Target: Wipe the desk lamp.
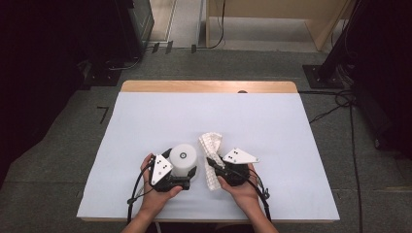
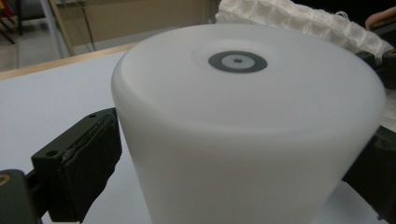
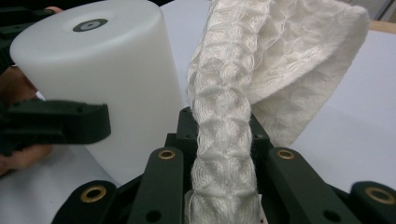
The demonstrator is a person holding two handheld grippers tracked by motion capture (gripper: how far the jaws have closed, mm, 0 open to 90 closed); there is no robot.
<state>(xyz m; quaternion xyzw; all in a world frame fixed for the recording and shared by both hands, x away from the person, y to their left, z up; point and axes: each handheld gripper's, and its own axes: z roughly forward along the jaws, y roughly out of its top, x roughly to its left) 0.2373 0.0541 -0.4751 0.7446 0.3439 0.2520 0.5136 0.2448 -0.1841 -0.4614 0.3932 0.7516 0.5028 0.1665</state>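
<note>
Clenched on a bunched white cloth [image 3: 224, 140] whose lower end its jaws hide, the right gripper [image 1: 217, 167] holds it lengthwise away, while the left gripper [image 1: 192, 174], apparently released, straddles the upright white cylinder [image 2: 247, 130] beside it.

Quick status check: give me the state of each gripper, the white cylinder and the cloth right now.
Left gripper: jaws spread wide around the cylinder; contact cannot be told.
Right gripper: shut on the cloth.
White matte plastic cylinder with a grey ring on top: upright on the table, between the left jaws.
White waffle-textured cloth: bunched, clamped, upper part lifted and draping.
</note>
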